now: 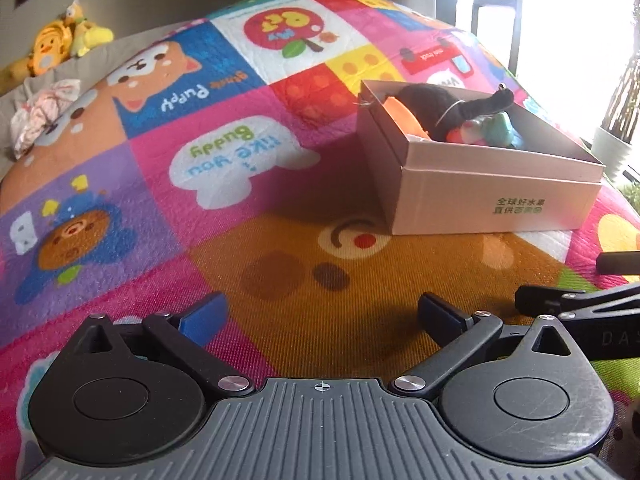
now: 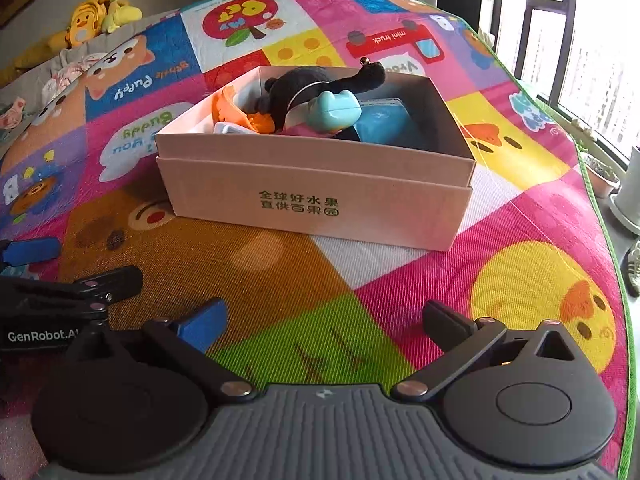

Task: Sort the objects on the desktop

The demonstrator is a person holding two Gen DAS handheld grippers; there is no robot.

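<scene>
Pink cardboard box (image 2: 316, 208) sits on the bright patchwork play mat (image 2: 520, 216), just beyond my right hand-held gripper (image 2: 324, 322), whose jaws stand spread wide with only mat between them. My left hand-held gripper (image 1: 322, 312) is likewise wide apart and has hold of nothing; from it the box lies to the far right. Packed inside the box I see a black plush toy (image 2: 308, 84), an orange item (image 2: 230, 110) at the left and a pale blue plastic piece (image 2: 334, 110). Yellow plush toys (image 2: 96, 16) lie far left, off the mat.
</scene>
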